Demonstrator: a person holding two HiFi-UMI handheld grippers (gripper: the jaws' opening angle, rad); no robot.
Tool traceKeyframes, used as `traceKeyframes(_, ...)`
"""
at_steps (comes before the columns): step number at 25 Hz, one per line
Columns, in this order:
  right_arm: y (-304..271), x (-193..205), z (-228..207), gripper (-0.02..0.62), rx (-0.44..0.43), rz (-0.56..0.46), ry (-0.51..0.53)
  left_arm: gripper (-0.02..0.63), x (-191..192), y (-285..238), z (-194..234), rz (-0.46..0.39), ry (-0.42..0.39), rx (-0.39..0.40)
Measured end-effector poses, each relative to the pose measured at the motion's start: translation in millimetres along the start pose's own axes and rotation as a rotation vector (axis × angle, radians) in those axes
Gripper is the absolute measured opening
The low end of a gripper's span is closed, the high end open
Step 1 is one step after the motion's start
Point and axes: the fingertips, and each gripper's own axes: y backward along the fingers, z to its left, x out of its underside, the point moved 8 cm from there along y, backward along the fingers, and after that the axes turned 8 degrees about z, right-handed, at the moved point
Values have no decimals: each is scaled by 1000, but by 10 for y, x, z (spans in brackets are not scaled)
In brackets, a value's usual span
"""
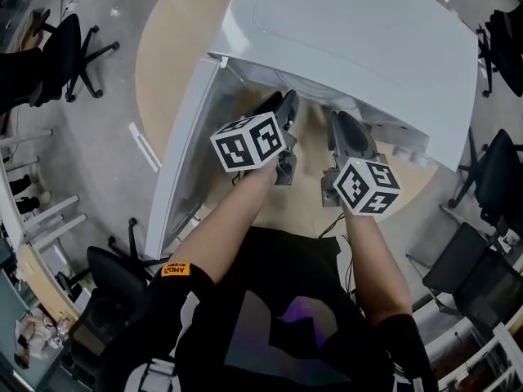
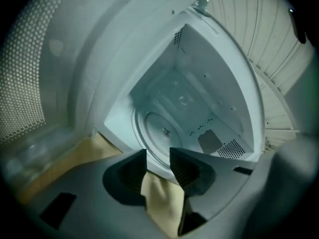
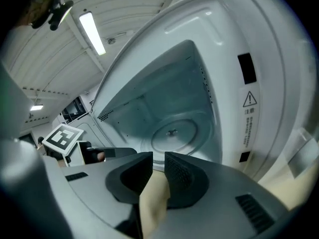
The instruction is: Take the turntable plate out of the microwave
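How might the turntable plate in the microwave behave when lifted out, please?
The turntable plate looks like translucent glass: probably rigid, breakable, fairly heavy. Its smooth sheen suggests it may slip. Being round, it could roll if tipped on edge.

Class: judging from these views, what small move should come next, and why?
Probably ease the left gripper and right gripper forward into the microwave toward the plate. The door is open, the plate lies flat inside, and both grippers are short of it, jaws apart and empty.
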Motion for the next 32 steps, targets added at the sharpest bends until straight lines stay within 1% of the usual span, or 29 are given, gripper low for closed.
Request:
traceKeyframes(8, -130, 56, -127, 63, -35, 25, -62, 172, -16, -249, 49, 21, 62, 10)
traceKeyframes(12, -155, 64, -131, 63, -52, 33, -75, 172, -29, -266, 89, 23, 107, 9)
traceKeyframes(15, -177, 64, -129, 63, -63, 34, -91, 172, -31, -253, 93, 22, 123, 15)
traceKeyframes(21, -235, 68, -137, 63, -68, 33, -105, 172, -47, -263, 98, 31, 154, 28)
traceKeyframes(25, -253, 77, -145, 63, -68, 36, -112, 172, -47, -290, 55, 39, 160, 58)
traceKeyframes(28, -259, 82, -151, 63, -66, 35, -117, 172, -51, -314, 52, 40, 170, 57)
traceKeyframes(32, -269, 91, -167, 63, -66, 35, -128, 170, -79, -309, 83, 15, 222, 66)
